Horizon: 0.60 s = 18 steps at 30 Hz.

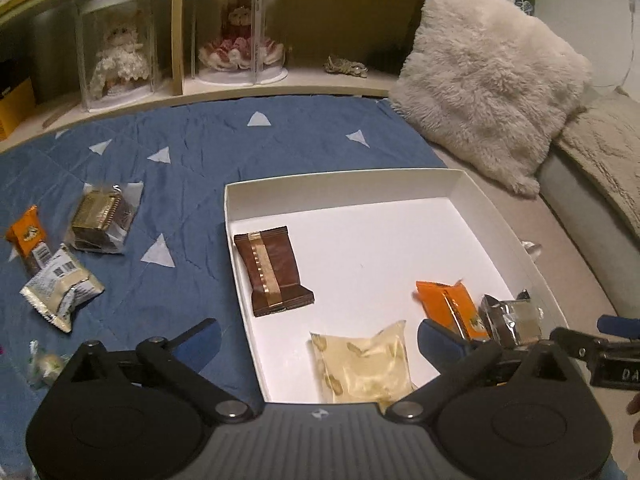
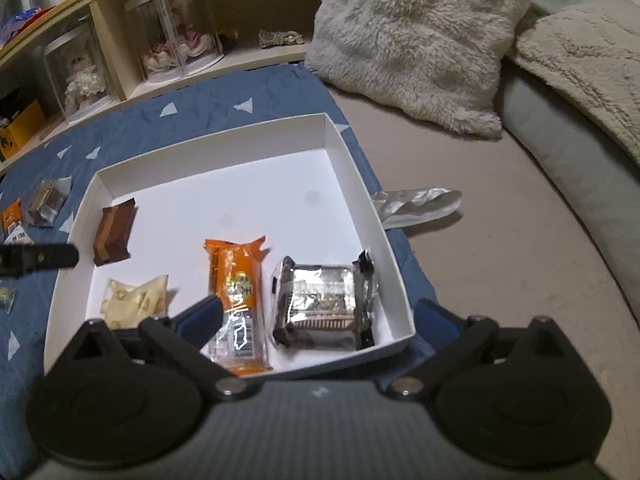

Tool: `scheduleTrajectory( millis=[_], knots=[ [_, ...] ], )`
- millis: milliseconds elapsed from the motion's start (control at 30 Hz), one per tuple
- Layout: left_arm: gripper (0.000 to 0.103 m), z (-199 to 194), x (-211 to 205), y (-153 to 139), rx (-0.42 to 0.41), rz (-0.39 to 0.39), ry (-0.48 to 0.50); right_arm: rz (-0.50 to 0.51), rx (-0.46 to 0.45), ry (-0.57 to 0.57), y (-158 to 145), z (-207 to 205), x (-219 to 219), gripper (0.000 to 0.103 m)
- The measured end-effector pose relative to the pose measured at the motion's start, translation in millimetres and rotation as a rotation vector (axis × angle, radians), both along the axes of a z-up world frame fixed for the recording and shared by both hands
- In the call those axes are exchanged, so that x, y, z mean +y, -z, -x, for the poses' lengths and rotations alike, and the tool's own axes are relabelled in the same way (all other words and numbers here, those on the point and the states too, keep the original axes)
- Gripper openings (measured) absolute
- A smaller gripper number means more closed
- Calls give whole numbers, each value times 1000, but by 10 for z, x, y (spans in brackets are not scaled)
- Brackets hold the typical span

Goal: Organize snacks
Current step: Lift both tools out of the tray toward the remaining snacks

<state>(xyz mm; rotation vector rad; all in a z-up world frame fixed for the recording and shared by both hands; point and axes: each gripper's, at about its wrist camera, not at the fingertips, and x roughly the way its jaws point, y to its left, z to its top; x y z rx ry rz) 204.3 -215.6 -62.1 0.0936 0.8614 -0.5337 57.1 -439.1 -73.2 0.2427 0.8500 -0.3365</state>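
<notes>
A white box (image 1: 340, 184) lies on a blue quilt (image 1: 192, 152). Inside it are a brown bar (image 1: 272, 270), a pale yellow packet (image 1: 360, 364), an orange packet (image 1: 450, 308) and a silver-wrapped cake (image 1: 510, 320). My left gripper (image 1: 320, 332) hangs open over the yellow packet, touching nothing. My right gripper (image 2: 318, 306) stands open above the orange packet (image 2: 236, 288) and the silver cake (image 2: 320, 296), its pads clear of both. On the quilt left of the box lie a gold-brown cake (image 1: 102, 218), another orange packet (image 1: 26, 234), a silver packet (image 1: 60, 288) and a small candy (image 1: 44, 364).
A fluffy cream pillow (image 1: 488, 80) leans behind the box at the right. A wooden shelf (image 1: 176, 28) with dolls in clear cases (image 1: 120, 60) runs along the back. A crumpled silver wrapper (image 2: 416, 204) lies right of the box, near a grey cushion (image 2: 580, 60).
</notes>
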Motion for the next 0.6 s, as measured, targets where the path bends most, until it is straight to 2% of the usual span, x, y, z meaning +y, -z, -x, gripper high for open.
scheduleTrajectory(
  millis=[333, 600],
  knots=[
    [103, 292, 181, -73, -11, 11, -10, 24, -34, 5, -193, 178, 144, 102],
    [103, 446, 487, -265, -47, 32, -54, 36, -67, -35, -369, 254, 366, 102]
  ],
)
